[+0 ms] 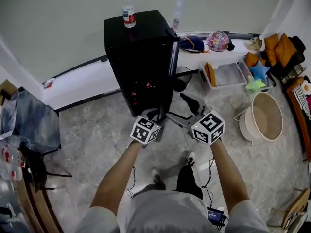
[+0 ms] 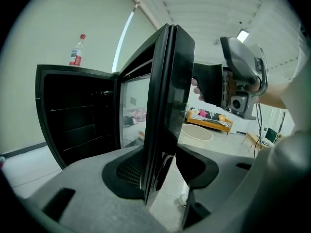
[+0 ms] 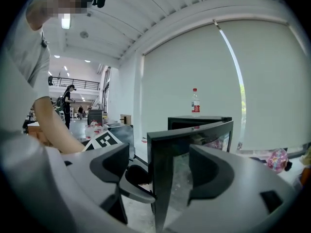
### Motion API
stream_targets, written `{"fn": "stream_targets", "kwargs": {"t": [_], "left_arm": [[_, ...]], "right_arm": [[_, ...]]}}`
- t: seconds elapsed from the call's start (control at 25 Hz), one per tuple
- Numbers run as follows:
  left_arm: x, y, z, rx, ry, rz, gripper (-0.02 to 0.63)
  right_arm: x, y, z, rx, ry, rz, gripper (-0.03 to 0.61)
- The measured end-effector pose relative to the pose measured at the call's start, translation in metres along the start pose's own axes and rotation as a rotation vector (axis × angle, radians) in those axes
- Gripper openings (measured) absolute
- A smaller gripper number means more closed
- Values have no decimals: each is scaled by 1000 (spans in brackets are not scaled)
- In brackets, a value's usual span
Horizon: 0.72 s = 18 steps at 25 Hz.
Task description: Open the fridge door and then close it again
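Fridge interior [image 2: 77, 120] dark, contents indistinct; bottle [image 1: 128, 8] label illegibly small.

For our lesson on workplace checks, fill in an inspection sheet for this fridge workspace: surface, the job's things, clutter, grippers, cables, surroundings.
Surface: grey marbled floor.
Job's things: black fridge; its door stands swung open towards the person.
Clutter: bottle upright on the fridge top; round tub, clear bin and star-shaped toys at the right.
Grippers: left gripper open, the door's edge between its jaws; right gripper open wide, also astride the door.
Cables: thin cable hanging below the left arm.
Surroundings: pale wall behind the fridge; a second person standing far off.
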<state>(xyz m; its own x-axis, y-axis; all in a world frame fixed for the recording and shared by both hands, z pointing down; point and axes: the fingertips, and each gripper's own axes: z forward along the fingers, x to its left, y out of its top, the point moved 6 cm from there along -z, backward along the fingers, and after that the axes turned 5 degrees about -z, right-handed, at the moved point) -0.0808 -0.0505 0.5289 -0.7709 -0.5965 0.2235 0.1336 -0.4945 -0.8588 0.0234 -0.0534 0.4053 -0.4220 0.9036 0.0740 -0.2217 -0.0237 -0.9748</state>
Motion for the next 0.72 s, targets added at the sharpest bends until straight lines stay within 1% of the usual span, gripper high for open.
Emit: {"fn": "stream_targets", "kwargs": {"t": [0.08, 0.24, 0.32, 0.72], "left_arm": [[-8, 1, 6, 0, 11, -3, 198], [-24, 3, 16, 16, 33, -9, 198], [-30, 4, 21, 13, 28, -12, 196], [-55, 6, 44, 8, -16, 22, 187]], "right_arm": [[3, 0, -2, -6, -16, 10, 367], [5, -3, -7, -6, -109, 30, 367], [2, -6, -9, 0, -144, 43, 367], [-14, -17, -22, 24, -249, 76, 354]]}}
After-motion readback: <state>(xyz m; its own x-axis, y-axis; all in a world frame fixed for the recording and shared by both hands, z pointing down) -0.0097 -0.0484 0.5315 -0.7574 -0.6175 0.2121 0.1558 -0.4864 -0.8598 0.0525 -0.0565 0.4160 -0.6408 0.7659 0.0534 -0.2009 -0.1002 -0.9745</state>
